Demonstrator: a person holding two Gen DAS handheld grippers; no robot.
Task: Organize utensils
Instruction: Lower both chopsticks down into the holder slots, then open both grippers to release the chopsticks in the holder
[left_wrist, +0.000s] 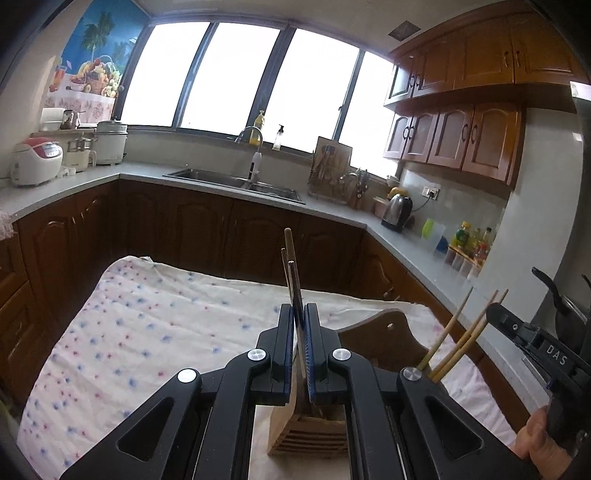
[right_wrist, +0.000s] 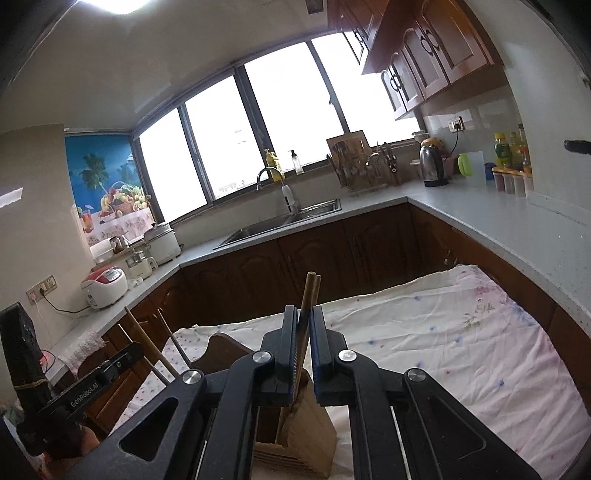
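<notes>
**Both bundles over the holder: lower straight, release late**

The wooden utensil holder (left_wrist: 308, 430) stood at the near edge of the desk (left_wrist: 147, 332), on its flowered cloth, directly beneath both tools. In the left wrist view, the left tool (left_wrist: 300, 343) was clamped on a thin bundle of utensils (left_wrist: 291, 266), a dark metal-looking piece among wooden sticks, whose lower ends ran down toward the holder's slots. In the right wrist view, the right tool (right_wrist: 303, 343) gripped brown wooden chopsticks (right_wrist: 309, 291) the same way, tips aimed into the holder from above. Whether any tip had already entered a slot could not be told, because the tool bodies hid the openings.

To do this step well, each bundle likely needed to stay near upright and descend along its own length, so the tips found a slot instead of catching on the top edge. The 2 tools were close together, the right tool's pale chopsticks (left_wrist: 461, 332) showing just right of the left tool, so lowering 1 at a time would probably avoid a clash. Releasing seemed wise only once the ends were seated. The kitchen counter and sink (left_wrist: 236, 182) lay far behind.
</notes>
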